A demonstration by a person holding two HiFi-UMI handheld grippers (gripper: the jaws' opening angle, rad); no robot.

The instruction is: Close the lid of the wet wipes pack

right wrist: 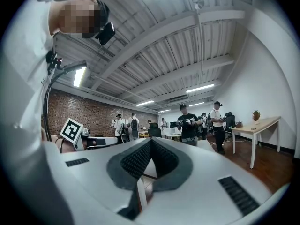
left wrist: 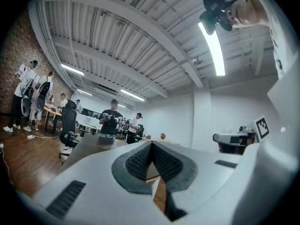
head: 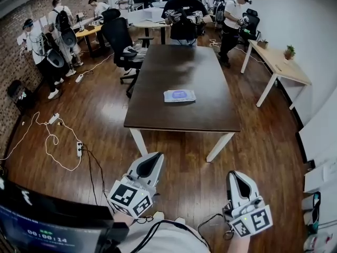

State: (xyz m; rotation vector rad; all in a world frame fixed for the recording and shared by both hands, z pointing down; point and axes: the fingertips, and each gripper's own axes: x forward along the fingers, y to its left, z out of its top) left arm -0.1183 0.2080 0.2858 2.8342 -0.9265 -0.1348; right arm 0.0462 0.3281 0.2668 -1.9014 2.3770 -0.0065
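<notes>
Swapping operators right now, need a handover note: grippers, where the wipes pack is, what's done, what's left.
Left gripper: shut, empty, held low in front of the person, short of the table.
Right gripper: shut, empty, also low and short of the table.
Wipes pack: lies flat on the table, in its nearer half, with nothing touching it.
Done: nothing that shows; the pack is too far off to tell how its lid stands.
Left: probably step up to the table, check the lid, press it closed.
</notes>
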